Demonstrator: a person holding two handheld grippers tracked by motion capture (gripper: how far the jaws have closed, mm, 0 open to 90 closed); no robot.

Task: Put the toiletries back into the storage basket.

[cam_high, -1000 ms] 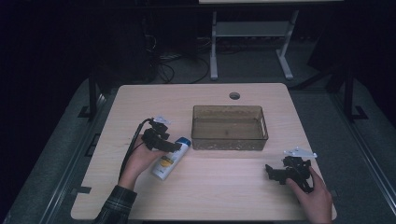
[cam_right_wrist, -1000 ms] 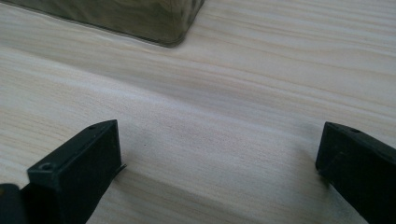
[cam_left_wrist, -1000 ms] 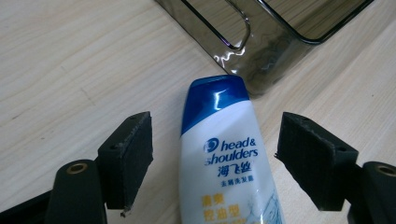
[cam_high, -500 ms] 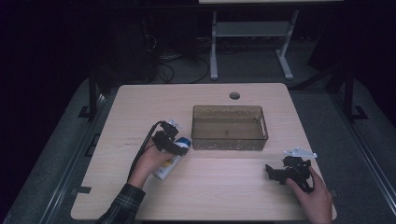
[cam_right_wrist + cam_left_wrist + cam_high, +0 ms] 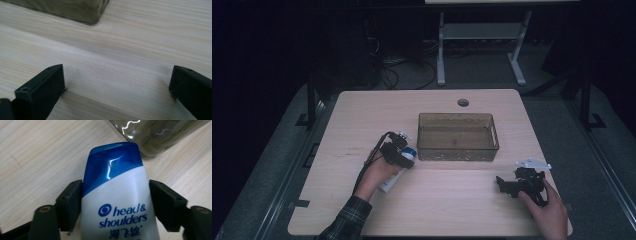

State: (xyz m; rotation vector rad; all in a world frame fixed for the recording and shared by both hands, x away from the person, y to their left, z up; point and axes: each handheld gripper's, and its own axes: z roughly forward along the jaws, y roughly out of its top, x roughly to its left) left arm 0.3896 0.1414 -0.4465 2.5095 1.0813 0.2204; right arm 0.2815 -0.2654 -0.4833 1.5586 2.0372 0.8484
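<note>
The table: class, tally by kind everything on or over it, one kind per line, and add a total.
Shampoo bottle, white with blue cap: 1
Clear brown bin: 1
Hand-held grippers: 2, the left gripper around the bottle, the right gripper near the table's right edge
Total: 4

High view: fixed above the near edge of the table [image 5: 447,200], facing forward and down, far enough to take in the brown bin [image 5: 458,136]. Left gripper view: close over the tabletop, facing the bin's near left corner [image 5: 160,135]. Right gripper view: low over the wood, facing the bin's near right corner [image 5: 82,10]. Shared throughout: bin and tabletop.
</note>
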